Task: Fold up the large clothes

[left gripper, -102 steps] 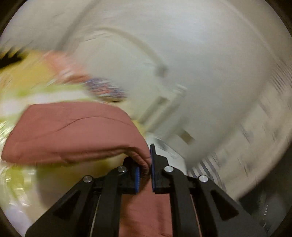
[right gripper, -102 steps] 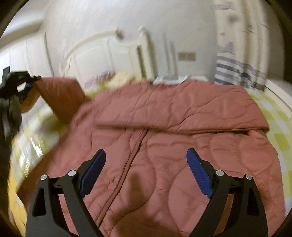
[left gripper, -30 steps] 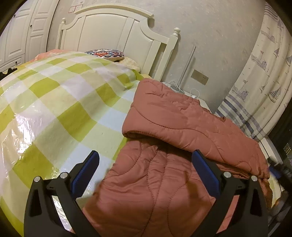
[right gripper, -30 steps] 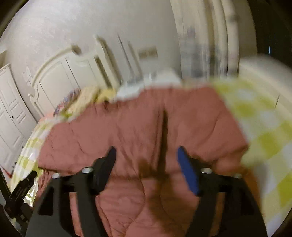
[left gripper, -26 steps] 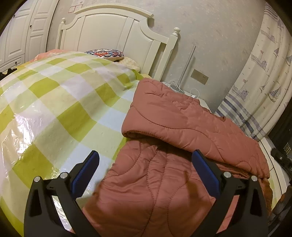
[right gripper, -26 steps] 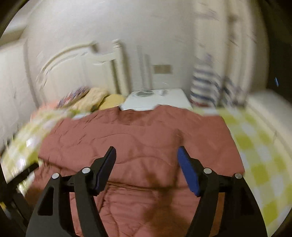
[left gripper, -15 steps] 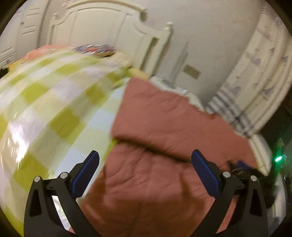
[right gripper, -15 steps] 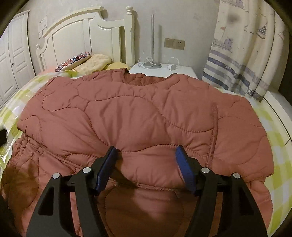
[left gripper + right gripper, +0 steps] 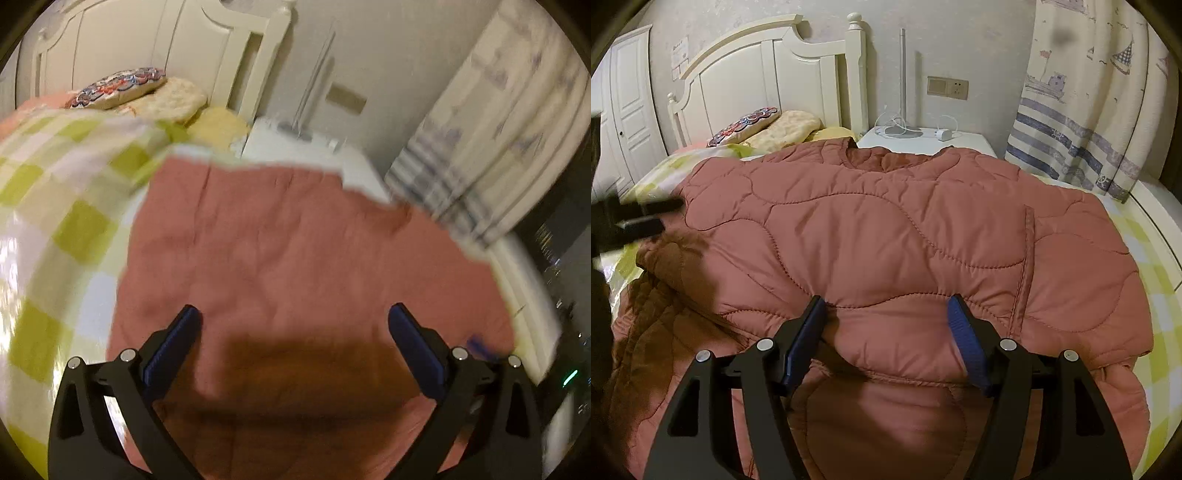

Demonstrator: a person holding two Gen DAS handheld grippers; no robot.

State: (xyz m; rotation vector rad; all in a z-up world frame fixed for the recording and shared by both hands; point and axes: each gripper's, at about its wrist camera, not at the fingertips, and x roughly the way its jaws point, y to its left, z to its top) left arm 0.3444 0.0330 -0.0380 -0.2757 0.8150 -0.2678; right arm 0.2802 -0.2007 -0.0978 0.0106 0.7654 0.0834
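Over the bed (image 9: 1152,295), you are straddling the jacket (image 9: 886,229) fold with the right tool (image 9: 886,308) — fingers apart, ready to pinch; left tool (image 9: 293,317) hovering, spread wide.

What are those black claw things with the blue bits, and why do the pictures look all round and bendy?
The black claws are grabbers that a person holds, one in each hand. Each has a small camera with a very wide lens, which bends the picture into a round shape. One picture looks out from the left gripper, the other from the right gripper. The blue bits are soft pads on the fingers. Both grabbers are open and hold nothing right now. Below them a big pink quilted jacket, partly folded, lies on a bed with a yellow checked cover. The right grabber's fingers sit on either side of the jacket's folded edge. The left picture is blurry.
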